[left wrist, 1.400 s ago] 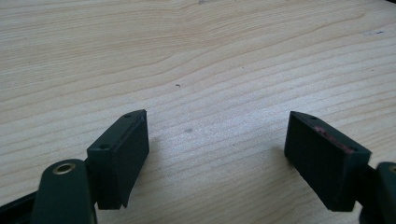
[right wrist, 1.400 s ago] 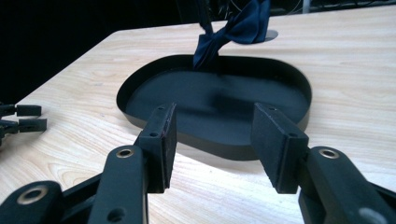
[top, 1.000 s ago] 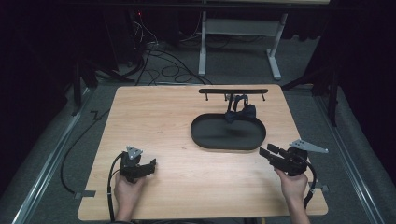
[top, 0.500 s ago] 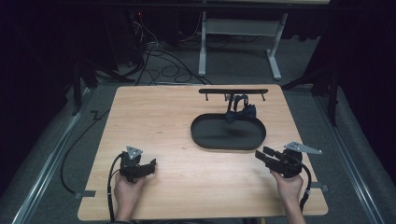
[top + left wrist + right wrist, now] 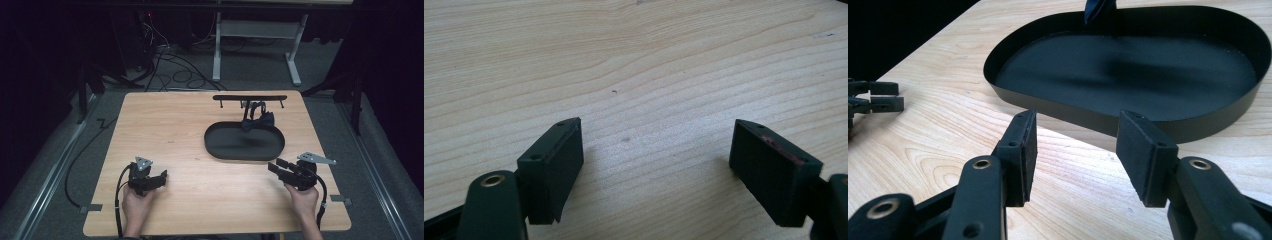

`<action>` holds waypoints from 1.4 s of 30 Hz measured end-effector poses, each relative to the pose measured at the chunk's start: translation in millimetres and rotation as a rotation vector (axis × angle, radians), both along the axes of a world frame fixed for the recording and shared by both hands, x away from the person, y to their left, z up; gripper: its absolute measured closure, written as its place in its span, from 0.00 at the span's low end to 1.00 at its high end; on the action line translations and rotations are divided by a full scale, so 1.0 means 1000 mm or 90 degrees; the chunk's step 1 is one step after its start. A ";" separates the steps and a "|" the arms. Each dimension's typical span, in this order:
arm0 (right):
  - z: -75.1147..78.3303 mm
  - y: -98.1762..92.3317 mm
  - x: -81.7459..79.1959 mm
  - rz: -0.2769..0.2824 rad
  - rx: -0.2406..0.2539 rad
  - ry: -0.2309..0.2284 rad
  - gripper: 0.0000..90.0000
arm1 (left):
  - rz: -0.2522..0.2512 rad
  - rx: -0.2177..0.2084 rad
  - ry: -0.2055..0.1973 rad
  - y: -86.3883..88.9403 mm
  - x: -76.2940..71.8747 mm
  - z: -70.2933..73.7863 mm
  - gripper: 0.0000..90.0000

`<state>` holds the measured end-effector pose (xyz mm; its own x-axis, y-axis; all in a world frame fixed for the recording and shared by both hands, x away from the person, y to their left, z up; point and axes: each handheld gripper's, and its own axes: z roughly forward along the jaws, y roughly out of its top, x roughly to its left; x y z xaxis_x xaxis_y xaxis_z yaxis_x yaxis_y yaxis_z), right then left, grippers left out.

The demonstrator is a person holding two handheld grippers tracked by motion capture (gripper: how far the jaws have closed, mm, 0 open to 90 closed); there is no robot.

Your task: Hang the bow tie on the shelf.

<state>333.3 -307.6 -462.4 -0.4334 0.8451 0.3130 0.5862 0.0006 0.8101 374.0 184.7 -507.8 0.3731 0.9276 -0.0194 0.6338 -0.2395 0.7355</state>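
While the left gripper point(image 5: 161, 178) rests open and empty, the right gripper point(image 5: 274, 166), jaws apart and empty, has edged left toward the black oval metal tray point(image 5: 220, 150) on the wooden tabletop point(image 5: 170, 125).

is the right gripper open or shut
Open: the right gripper has bare wood between its parted jaws, just short of the black tray.

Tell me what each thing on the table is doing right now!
Left tool: open, nothing between its jaws.
Right tool: open, aimed at the tray.
Black tray: flat on the table, its floor bare.
Bow tie: resting on the tray's far rim.
Black rack: upright behind the tray.
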 end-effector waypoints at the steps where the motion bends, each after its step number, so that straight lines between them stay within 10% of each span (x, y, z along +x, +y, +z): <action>1: 0.000 0.001 0.000 0.000 -0.001 0.000 0.58 | 0.000 0.000 0.000 0.000 0.000 0.000 0.25; 42: -0.021 0.024 0.018 -0.002 -0.079 0.020 0.59 | -0.001 0.002 0.001 0.000 0.000 0.000 0.25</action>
